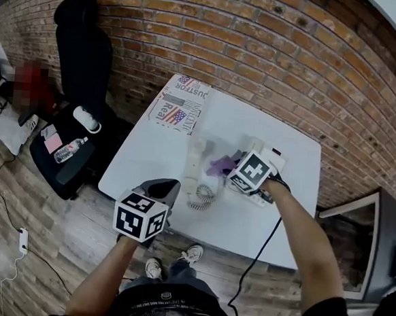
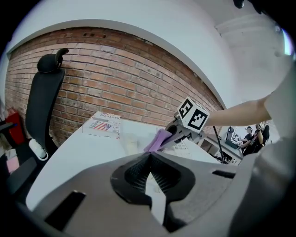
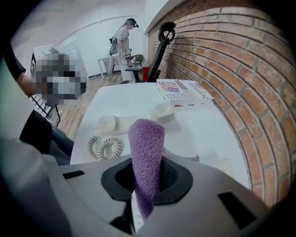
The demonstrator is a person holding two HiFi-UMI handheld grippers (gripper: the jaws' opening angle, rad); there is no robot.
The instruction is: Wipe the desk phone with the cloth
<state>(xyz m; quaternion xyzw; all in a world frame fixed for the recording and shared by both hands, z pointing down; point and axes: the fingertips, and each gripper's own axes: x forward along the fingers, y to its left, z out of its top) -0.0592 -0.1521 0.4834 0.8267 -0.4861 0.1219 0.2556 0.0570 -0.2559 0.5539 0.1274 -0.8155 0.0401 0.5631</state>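
Purple cloth (image 3: 147,139) sticks up, pinched tight in the right claw (image 3: 146,190); the left claw (image 2: 149,159) is closed on nothing, over the surface (image 2: 78,157).

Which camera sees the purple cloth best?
The right gripper view: the cloth stands big and fuzzy in the middle, pinched by the right tool. The head view shows just a small purple patch beside that tool; the left gripper view shows it far off.
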